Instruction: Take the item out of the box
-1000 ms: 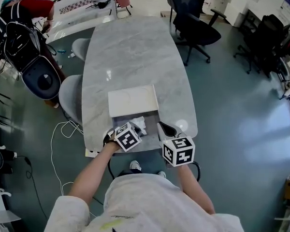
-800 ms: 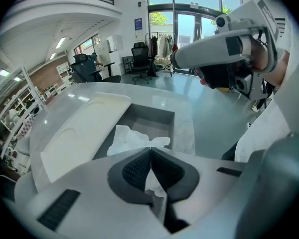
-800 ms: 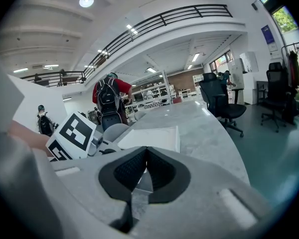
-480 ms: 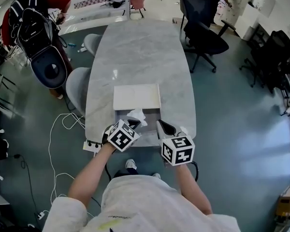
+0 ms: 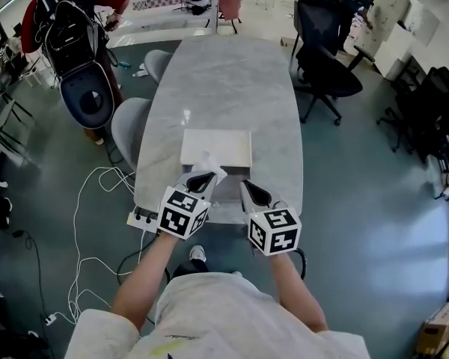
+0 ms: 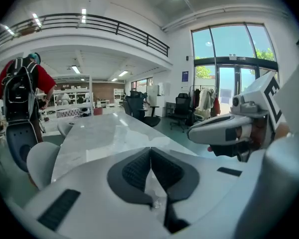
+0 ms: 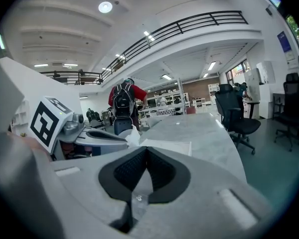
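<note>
Jaws of the left gripper (image 5: 203, 178) pinch the white crumpled item (image 5: 212, 171) over the box (image 5: 217, 148), seemingly to lift it out. The right gripper (image 5: 248, 189) waits alongside, closed and empty.

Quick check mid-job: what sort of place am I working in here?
Probably an open-plan office or lab hall: a long grey marble-look table, black swivel office chairs beside it, and a railed upper balcony overhead.

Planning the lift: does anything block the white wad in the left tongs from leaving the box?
Nothing visible does. The white wad, pinched by the left tongs, is over the open box; right tongs stand aside.
</note>
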Tool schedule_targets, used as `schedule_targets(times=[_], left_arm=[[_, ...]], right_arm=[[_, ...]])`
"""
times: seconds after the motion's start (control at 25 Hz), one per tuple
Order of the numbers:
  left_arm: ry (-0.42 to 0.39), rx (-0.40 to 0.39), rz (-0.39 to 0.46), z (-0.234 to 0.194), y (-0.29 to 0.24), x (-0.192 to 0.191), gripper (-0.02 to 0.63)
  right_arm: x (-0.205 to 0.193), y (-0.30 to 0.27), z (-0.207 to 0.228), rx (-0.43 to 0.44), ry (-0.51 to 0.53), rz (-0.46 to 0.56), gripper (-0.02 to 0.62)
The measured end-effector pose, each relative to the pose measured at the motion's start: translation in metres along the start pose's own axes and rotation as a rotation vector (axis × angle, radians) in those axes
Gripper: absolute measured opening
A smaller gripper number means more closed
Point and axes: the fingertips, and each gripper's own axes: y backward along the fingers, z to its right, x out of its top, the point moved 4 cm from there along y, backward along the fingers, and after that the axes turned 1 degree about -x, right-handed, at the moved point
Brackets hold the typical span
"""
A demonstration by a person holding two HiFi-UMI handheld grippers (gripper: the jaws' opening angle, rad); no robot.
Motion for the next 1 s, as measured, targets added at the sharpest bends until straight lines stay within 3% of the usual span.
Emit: schedule_targets(times=[0.32,1.0], left_arm=[[0.116,0.103,0.118,0.007,0.028,0.007,0.012],[0.136,0.132,0.124,0.017,0.044,-0.002,0.012]], right_arm=[[0.008,0.016,-0.005,0.011,0.073,0.042,0.005],[0.004,0.024,-0.018,0.041,0.085,0.042,0.005]])
